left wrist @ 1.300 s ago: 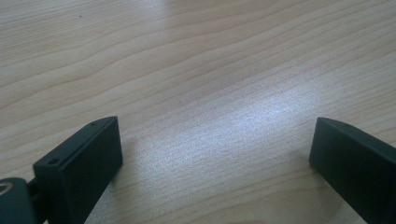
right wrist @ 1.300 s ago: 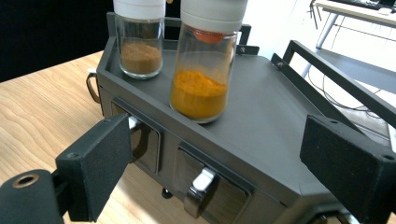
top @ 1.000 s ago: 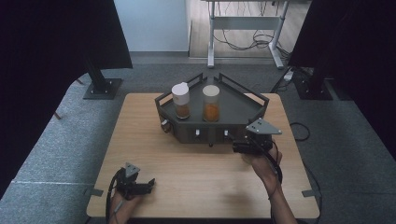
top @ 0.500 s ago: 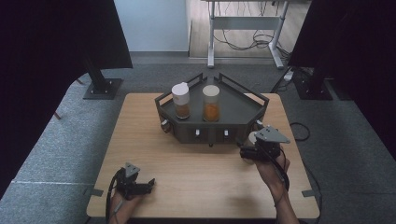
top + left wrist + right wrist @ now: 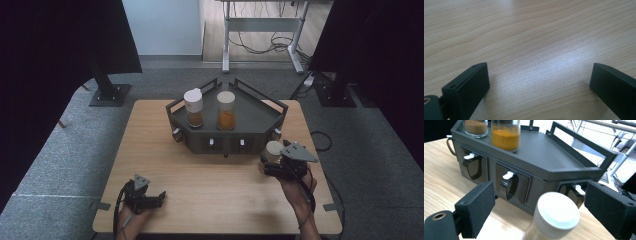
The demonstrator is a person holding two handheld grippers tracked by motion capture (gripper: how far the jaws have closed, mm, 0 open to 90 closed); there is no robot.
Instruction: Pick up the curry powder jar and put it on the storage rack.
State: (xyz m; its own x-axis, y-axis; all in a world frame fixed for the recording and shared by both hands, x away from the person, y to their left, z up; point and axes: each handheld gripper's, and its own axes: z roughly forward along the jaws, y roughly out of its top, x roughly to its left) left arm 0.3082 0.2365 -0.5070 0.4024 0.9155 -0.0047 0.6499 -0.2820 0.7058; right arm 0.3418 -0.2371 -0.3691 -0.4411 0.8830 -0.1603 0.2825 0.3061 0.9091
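Two glass spice jars [image 5: 210, 109] stand on the dark metal rack [image 5: 260, 117]; the white-capped third jar [image 5: 556, 216] sits loose between the right gripper's [image 5: 537, 212] spread jaws, the left gripper [image 5: 539, 85] gaping empty.

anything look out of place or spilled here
One white-capped jar stands on the table in front of the rack, between the right hand-held gripper's open jaws, while two jars sit on top. Nothing spilled.

At your two o'clock stands a white-capped jar [image 5: 556, 216]. At twelve, the dark grey rack [image 5: 250, 122] carries a brown-filled jar [image 5: 193, 107] and an orange-filled jar [image 5: 226, 111], both white-lidded. Your table [image 5: 220, 185] is pale wood grain; your jaws are black.
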